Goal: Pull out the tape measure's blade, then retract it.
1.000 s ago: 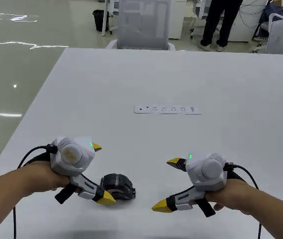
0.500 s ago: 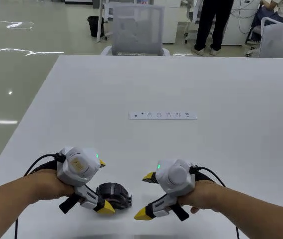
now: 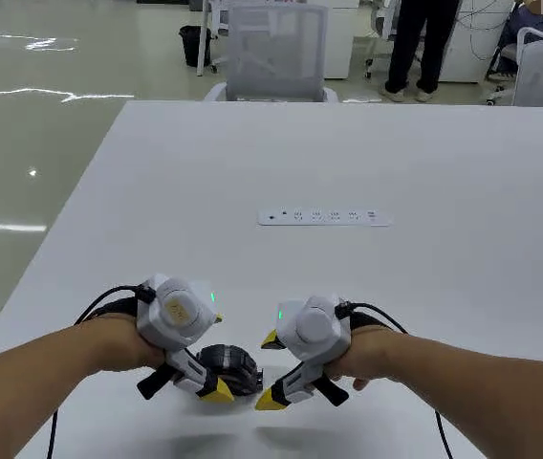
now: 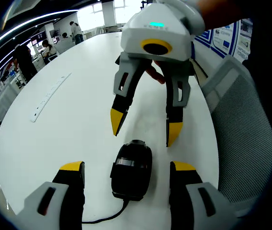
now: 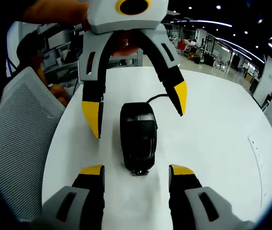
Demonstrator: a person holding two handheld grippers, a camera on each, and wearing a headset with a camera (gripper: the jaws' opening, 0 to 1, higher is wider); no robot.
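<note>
At the near edge of the white surface (image 3: 348,153), the right claw (image 3: 270,370) now sits just beside the tape measure (image 5: 138,136), where a second ago it hung well off to the right. It has closed that gap over the two earlier head views and now points nose to nose at the left claw (image 3: 217,353).

Both claws are open. In the left gripper view the black case lies flat between that claw's own yellow-tipped jaws, with a gap on each side, so nothing grips it yet. In the right gripper view the case lies just ahead of the spread jaws. A small tab at its near end looks like the blade's hook, though it is too small to be sure. A cord or strap trails from the far end, toward the left claw.

For the task, this looks like the set-up for the pull: the left claw is placed to pin the case and the right claw to take the blade end. No blade shows outside the case, so the pull-out is not yet begun.

Against the earlier frames, the left claw and case have kept their pairing. The power strip (image 3: 321,216) has shifted only slightly in the picture, which is the headset moving.
</note>
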